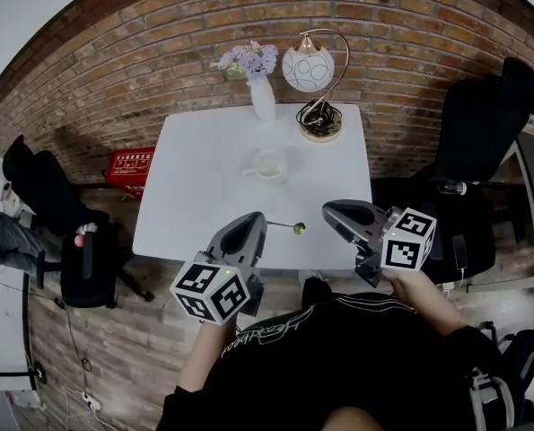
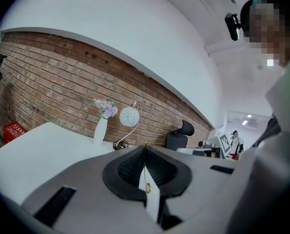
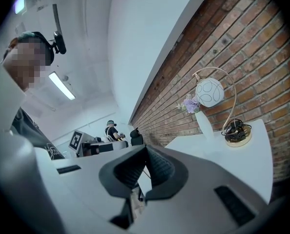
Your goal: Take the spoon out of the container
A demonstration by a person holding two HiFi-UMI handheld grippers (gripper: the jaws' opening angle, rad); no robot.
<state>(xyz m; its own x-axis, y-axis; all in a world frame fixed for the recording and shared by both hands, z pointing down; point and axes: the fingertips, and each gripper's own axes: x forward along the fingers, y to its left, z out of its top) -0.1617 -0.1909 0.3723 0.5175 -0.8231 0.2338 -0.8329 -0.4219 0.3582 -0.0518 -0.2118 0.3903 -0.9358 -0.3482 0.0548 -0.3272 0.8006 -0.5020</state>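
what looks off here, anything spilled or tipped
Nothing is spilled or tipped: the vase, lamp and cup stand upright on the table. The only oddity is the spoon, out of the cup and clamped in the left hand-held gripper over the table's near side.

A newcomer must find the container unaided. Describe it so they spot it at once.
Start at the white table before the brick wall. Near its middle, in front of the vase of purple flowers and the gold-based lamp, sits the white cup. It is the only low, open-topped thing there.
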